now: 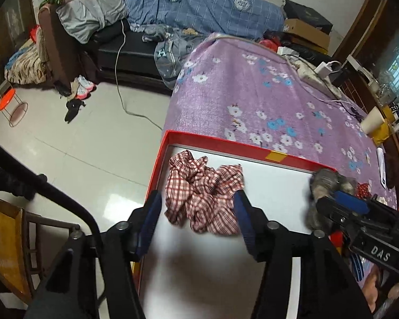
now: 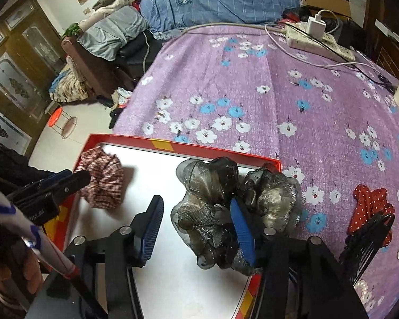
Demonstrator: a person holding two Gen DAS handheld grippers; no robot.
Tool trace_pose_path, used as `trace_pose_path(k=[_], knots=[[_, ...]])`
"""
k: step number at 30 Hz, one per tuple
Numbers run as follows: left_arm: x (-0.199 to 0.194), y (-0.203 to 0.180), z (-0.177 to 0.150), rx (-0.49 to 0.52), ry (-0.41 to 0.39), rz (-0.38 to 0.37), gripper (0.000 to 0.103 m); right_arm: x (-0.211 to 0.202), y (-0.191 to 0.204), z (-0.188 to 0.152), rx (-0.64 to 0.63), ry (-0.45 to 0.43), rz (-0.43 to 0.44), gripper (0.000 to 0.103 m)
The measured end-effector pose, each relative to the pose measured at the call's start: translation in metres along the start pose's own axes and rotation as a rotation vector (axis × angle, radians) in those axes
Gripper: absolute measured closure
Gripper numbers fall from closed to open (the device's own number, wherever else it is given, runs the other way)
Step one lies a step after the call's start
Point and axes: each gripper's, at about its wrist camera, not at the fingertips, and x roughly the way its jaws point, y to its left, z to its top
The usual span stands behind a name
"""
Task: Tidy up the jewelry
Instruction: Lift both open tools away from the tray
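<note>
In the red-rimmed tray at the near edge of the flower-printed purple table: a red-checked scrunchie at the far left corner, framed by the wide-spread fingers of the left gripper with no contact visible. At the tray's far right corner, a grey sheer scrunchie, draped over the rim and against the right finger of the right gripper, jaws wide apart, nothing clamped. On the cloth just right of the tray, near the table's front edge: a red polka-dot scrunchie and a black comb.
</note>
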Motion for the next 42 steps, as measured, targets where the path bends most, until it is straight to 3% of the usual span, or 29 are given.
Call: trace_pose_path(k=[4,9,16,21,27,31,33,36,42], knots=[[-0.022,-0.004,-0.011,-0.002,-0.027,0.029,0.041,-0.014,-0.002,-0.007,0.002,-0.015,0.019,0.044],[-0.058,-0.012,-0.034,0.001,-0.085,0.135,0.041,-0.04,-0.006,-0.02,0.018,-0.045,0.046,0.044],[-0.112,-0.044,-0.095,-0.05,-0.112,0.245,0.037,-0.095,-0.024,-0.074,-0.011,-0.089,0.12,0.04],[-0.133,-0.08,-0.141,-0.1,-0.095,0.246,0.037,-0.131,-0.061,-0.13,-0.005,-0.114,0.1,0.04],[-0.15,-0.117,-0.174,-0.119,-0.096,0.262,0.037,-0.163,-0.108,-0.176,0.049,-0.139,0.057,0.04],[-0.171,-0.137,-0.187,-0.122,-0.111,0.243,0.037,-0.191,-0.135,-0.188,0.079,-0.178,0.065,0.04],[-0.181,-0.146,-0.191,-0.127,-0.141,0.249,0.031,-0.216,-0.152,-0.188,0.098,-0.231,0.054,0.04],[-0.183,-0.162,-0.196,-0.119,-0.133,0.254,0.031,-0.244,-0.174,-0.196,0.118,-0.307,0.027,0.032],[-0.185,-0.198,-0.205,-0.066,-0.142,0.203,0.031,-0.246,-0.2,-0.229,0.149,-0.29,-0.014,0.032]])
